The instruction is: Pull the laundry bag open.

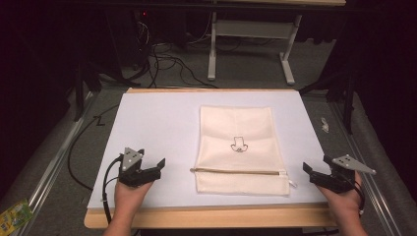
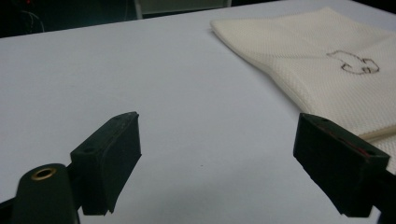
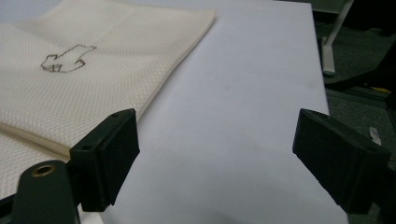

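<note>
One cream zip pouch [image 1: 242,150] on white table [image 1: 152,123], cables [image 1: 162,61] beyond

A cream zippered mesh bag [image 1: 241,150] lies flat on the white-topped table [image 1: 152,123].

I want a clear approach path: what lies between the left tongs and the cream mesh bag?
Bare white table cover lies between the left tongs and the mesh bag; the high view and the left gripper view both show it.
</note>
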The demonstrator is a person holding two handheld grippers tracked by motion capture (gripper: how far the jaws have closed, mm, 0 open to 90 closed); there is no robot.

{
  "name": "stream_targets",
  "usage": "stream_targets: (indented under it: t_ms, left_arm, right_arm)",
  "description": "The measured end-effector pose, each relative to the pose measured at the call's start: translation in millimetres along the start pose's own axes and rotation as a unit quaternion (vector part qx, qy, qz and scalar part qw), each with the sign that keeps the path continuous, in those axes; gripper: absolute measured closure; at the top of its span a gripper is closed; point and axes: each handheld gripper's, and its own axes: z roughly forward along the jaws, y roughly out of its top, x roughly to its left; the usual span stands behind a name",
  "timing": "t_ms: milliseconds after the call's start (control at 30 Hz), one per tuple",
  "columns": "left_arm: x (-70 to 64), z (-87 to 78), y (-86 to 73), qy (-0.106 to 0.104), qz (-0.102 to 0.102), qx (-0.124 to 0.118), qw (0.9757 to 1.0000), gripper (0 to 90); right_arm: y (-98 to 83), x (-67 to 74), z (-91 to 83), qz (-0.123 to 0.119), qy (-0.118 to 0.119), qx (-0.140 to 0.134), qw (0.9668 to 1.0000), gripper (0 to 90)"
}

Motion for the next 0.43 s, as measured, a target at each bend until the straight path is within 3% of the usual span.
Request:
stream_targets:
  t_ms: [33, 100, 433]
  left_arm:
    - [-4.9, 1.5, 1.0, -0.003, 0.014, 0.003, 0.9999, 15.0]
    - [-5.8, 2.1, 0.9, -0.002, 0.019, 0.008, 0.9998, 14.8]
    - [-1.8, 2.4, 0.2, 0.003, 0.006, 0.009, 0.9999, 13.0]
  right_arm:
    - [2.1, 2.8, -1.4, -0.006, 0.000, -0.007, 1.0000, 15.0]
    - [2.5, 2.0, -4.3, -0.005, 0.000, -0.013, 0.9999, 15.0]
    - [0.5, -0.8, -4.5, 0.004, 0.000, -0.010, 0.9999, 14.4]
